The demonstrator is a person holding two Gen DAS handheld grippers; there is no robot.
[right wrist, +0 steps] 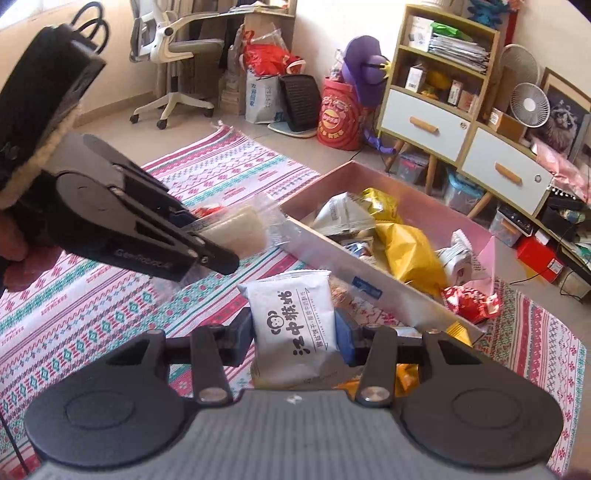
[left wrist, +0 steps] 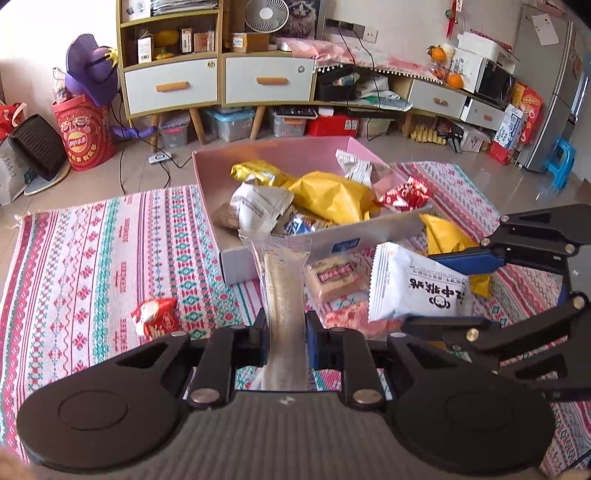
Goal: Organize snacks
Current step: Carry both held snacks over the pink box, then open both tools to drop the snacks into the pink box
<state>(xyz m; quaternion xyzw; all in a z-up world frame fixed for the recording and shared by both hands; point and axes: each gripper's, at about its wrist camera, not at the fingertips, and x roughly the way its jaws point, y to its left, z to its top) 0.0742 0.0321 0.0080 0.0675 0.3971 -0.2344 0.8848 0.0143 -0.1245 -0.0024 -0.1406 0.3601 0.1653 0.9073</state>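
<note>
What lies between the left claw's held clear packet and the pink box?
Only patterned rug; the clear packet nearly reaches the pink box wall, seen in right wrist view.

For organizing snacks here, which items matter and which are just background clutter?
Job: clear-wrapped wafer in left gripper; white biscuit packet in right gripper; pink box; red candy on the mat.
Clutter: fan; red chip bucket; office chair.

Woven cloth rug (left wrist: 110, 240); matt cardboard box (left wrist: 207, 184); glossy clear plastic wrapper (left wrist: 280, 266).
</note>
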